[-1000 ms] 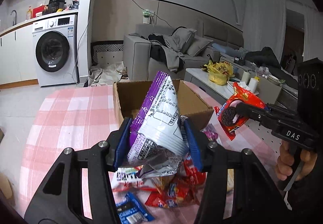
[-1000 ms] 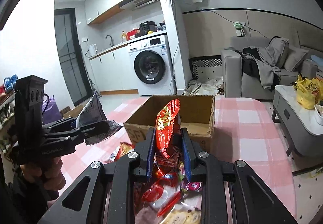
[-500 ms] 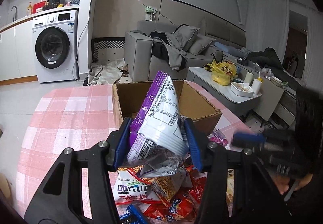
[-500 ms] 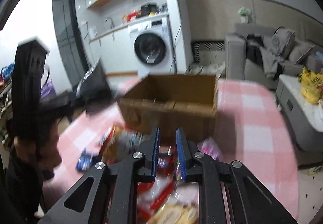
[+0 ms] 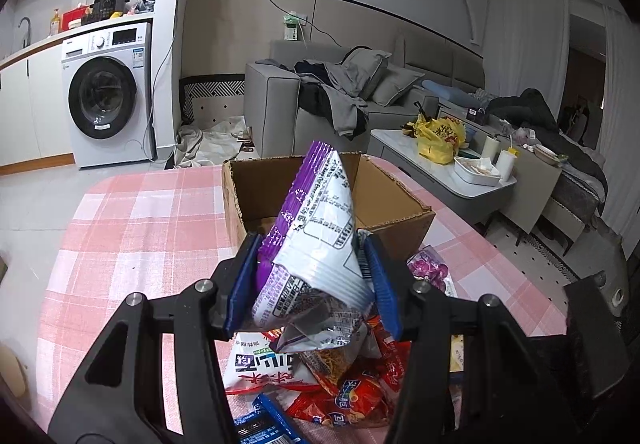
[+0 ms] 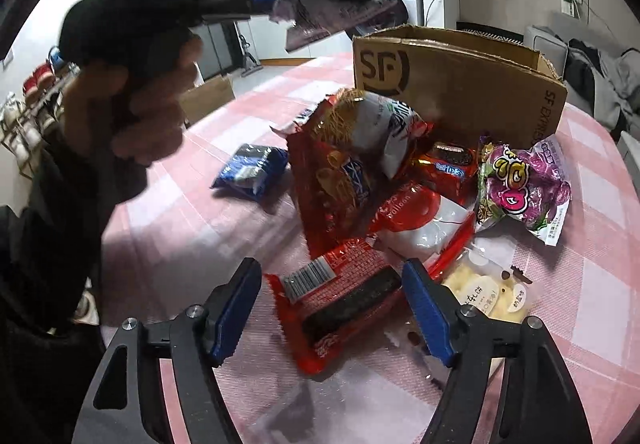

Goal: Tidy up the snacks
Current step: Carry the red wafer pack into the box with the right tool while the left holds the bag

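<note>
Now the left gripper (image 5: pixel 312 276) pinches a purple and white snack bag (image 5: pixel 320 240), held up near the open cardboard box (image 5: pixel 400 220). If it lets go too soon, the bag could miss the box and fall on the snack pile. The right gripper (image 6: pixel 332 308) is spread wide, pointing down around a red cookie pack (image 6: pixel 340 304) on the pink checked tablecloth (image 6: pixel 192 228).

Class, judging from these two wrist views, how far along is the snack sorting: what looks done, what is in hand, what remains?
Done: nothing visible yet; the part of the cardboard box in view holds no snacks. In hand: the left gripper clamps a purple and white packet; the right gripper is open around a red wafer packet. Left: the snack pile on the table.
</note>
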Demonstrator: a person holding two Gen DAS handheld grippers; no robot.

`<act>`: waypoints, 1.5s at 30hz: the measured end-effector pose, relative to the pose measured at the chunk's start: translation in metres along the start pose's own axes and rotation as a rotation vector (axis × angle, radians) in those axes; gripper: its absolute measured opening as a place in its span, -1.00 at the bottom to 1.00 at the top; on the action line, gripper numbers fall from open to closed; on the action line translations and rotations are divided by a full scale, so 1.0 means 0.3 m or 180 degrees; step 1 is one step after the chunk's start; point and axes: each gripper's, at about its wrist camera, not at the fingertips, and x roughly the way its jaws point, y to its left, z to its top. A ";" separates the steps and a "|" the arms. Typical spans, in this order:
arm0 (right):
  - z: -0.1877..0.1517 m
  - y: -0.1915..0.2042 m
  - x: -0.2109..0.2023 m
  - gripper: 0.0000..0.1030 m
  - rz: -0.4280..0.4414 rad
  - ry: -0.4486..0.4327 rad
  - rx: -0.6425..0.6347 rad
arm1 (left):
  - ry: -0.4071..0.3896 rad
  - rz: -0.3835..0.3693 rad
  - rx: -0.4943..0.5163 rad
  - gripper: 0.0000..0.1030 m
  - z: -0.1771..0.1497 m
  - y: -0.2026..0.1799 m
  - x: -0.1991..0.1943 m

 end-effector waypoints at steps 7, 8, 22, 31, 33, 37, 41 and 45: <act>-0.005 0.025 0.039 0.03 -0.0063 0.0003 -0.0128 | 0.0009 0.0034 -0.0027 -0.04 -0.031 0.003 -0.021; -0.011 0.020 0.025 -0.01 -0.0067 -0.0037 -0.0113 | 0.0010 0.0039 -0.0033 -0.04 -0.033 0.004 -0.023; 0.100 -0.059 -0.240 -0.04 -0.0180 -0.0880 0.0210 | -0.0056 0.0069 -0.0068 -0.04 -0.024 0.003 -0.036; 0.205 -0.223 -0.340 -0.04 -0.0469 -0.1250 0.0619 | -0.0063 0.0080 -0.0104 -0.04 -0.009 0.009 -0.024; 0.224 -0.252 -0.357 -0.04 -0.0464 -0.1298 0.0678 | -0.0077 0.0085 -0.0108 -0.04 -0.004 0.011 -0.021; 0.272 -0.291 -0.376 -0.04 -0.0525 -0.1369 0.0701 | -0.0079 0.0084 -0.0111 -0.04 0.015 0.015 -0.009; 0.311 -0.320 -0.378 -0.04 -0.0525 -0.1410 0.0748 | -0.0075 0.0074 -0.0119 -0.04 0.016 0.017 -0.007; 0.359 -0.346 -0.358 -0.04 -0.0510 -0.1435 0.0776 | -0.0084 0.0073 -0.0106 -0.04 0.021 0.020 0.005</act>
